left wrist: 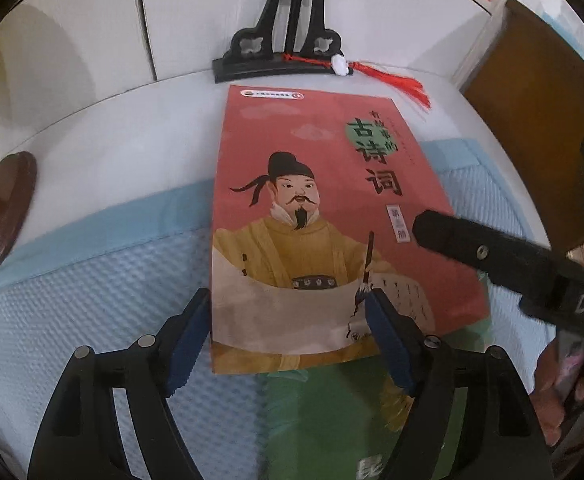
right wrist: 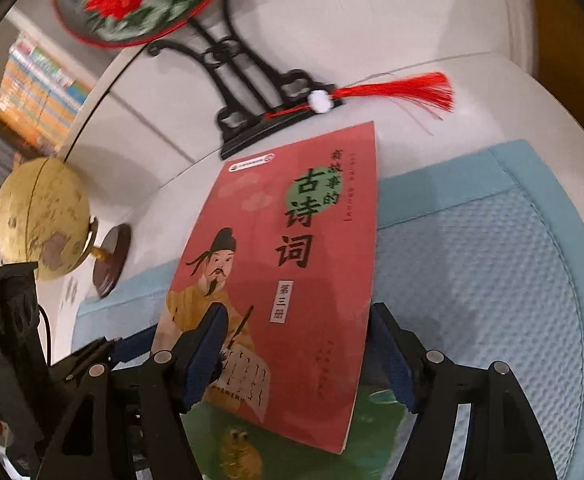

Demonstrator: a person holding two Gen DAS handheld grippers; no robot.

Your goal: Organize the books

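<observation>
**Both grippers over the red book, jaws apart**

Left wrist view: we are looking down at the red book [left wrist: 311, 208], lying flat, cover up, on the blue mat [left wrist: 92, 300]; its top end is reaching past the mat onto the white table [left wrist: 132, 128]. A green book [left wrist: 331, 420] is lying under it, sticking out at the near end. Our left gripper [left wrist: 288, 336] is standing open: the left pad is sitting just off the red book's left edge, the right pad is over the cover near the lower right. We cannot tell if either pad is touching. The right gripper [left wrist: 491, 256] is coming in from the right, one black finger showing over the cover's right side; its state cannot be read from here. Behind the book a black stand [left wrist: 284, 40] with a red tassel [left wrist: 403, 80]; a globe base [left wrist: 4, 212] at the left.

Right wrist view: our right gripper [right wrist: 295, 356] is also standing open. Its left pad is over the cover's lower part, its right pad just beside the red book's [right wrist: 292, 260] right edge; nothing looks clamped. The green book [right wrist: 311, 448] is peeking out below. The left gripper [right wrist: 4, 320] is showing partly at the far left. The globe [right wrist: 40, 216] is standing left on the table, the fan stand [right wrist: 252, 92] and tassel [right wrist: 403, 90] behind the book, and the mat [right wrist: 491, 280] is spreading right.
</observation>
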